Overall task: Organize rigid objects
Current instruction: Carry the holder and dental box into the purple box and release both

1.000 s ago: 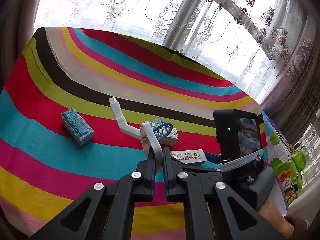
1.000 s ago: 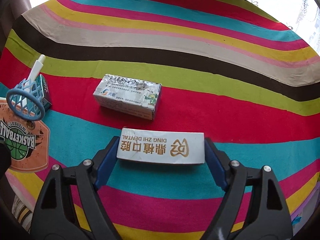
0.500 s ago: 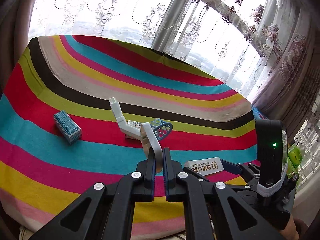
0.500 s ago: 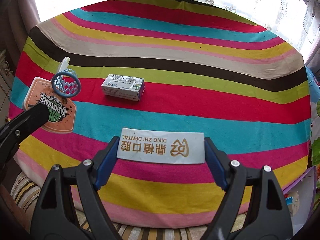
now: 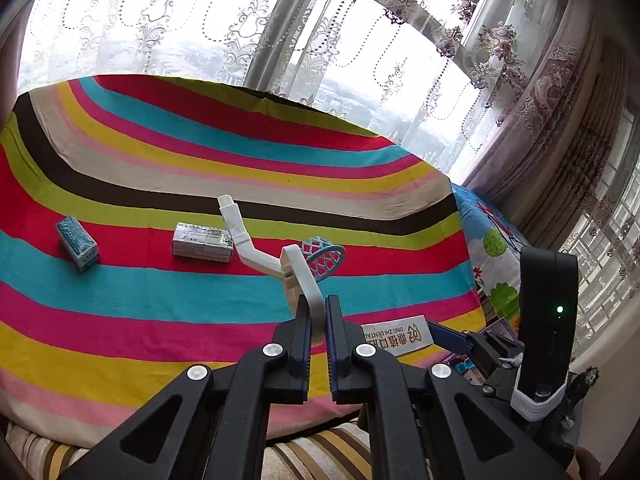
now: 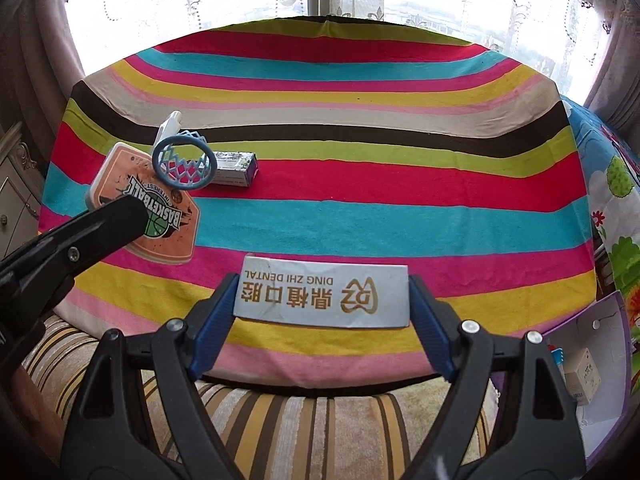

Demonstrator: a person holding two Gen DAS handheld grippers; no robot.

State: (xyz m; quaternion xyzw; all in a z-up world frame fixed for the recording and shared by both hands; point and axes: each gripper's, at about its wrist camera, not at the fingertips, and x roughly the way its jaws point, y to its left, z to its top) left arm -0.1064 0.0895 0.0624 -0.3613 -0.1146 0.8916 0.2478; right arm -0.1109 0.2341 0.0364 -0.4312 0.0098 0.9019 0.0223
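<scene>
Your left gripper (image 5: 316,320) is clamped on the edge of a toy basketball hoop (image 5: 298,268), held in the air above the striped cloth (image 5: 160,296); its blue ring points toward 1 o'clock. Your right gripper (image 6: 320,308) grips a white dental box (image 6: 322,294) by its two short ends, off the cloth near its front edge. On the cloth, a white medicine box (image 5: 203,242) lies at 10 o'clock of the hoop, and a blue box (image 5: 77,243) farther out toward 9 o'clock.
</scene>
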